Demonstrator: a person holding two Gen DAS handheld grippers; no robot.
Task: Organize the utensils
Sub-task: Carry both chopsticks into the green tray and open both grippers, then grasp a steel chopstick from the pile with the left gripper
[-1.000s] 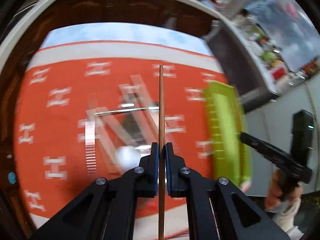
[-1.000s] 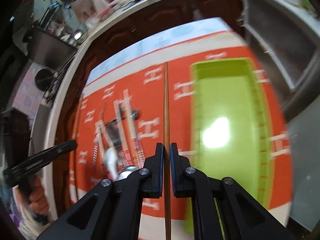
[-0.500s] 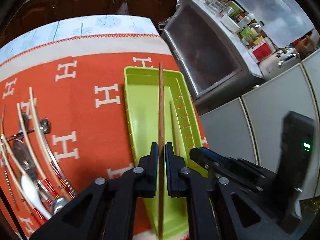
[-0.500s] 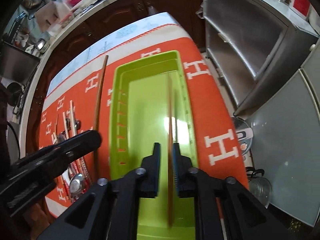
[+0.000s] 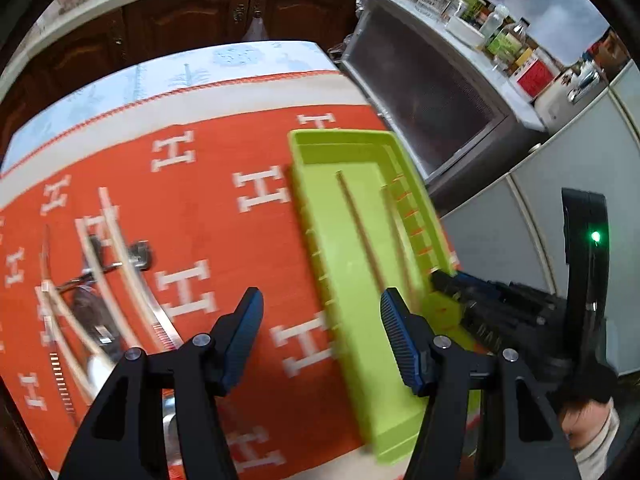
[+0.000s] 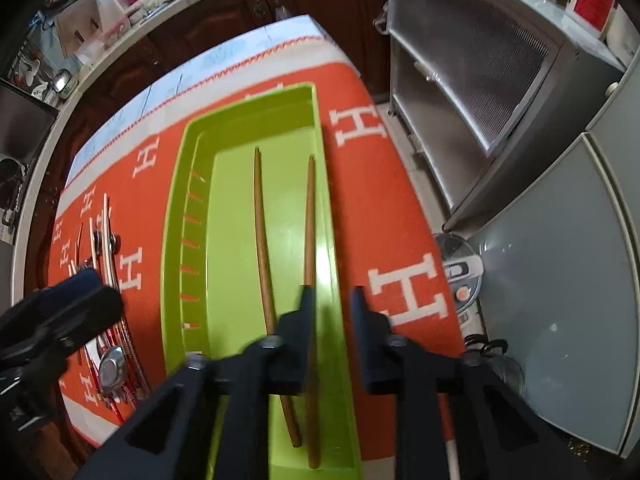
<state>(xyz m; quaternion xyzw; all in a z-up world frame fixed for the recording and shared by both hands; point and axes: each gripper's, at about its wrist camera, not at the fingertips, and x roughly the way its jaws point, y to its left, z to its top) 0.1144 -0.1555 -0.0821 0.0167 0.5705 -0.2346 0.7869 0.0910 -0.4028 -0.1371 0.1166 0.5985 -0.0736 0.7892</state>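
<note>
Just slender wooden chopsticks (image 6: pixel 264 240), glossy green tray (image 6: pixel 176 216)

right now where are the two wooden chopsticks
Both wooden chopsticks lie loose in the green tray on the orange cloth, lengthwise toward its right wall in the right wrist view, far from the utensil pile at left.

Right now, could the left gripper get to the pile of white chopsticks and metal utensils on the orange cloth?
Probably yes. The left gripper is empty, its jaws opening, and the pile of white chopsticks and metal utensils lies uncovered on the orange cloth, nothing between.
</note>
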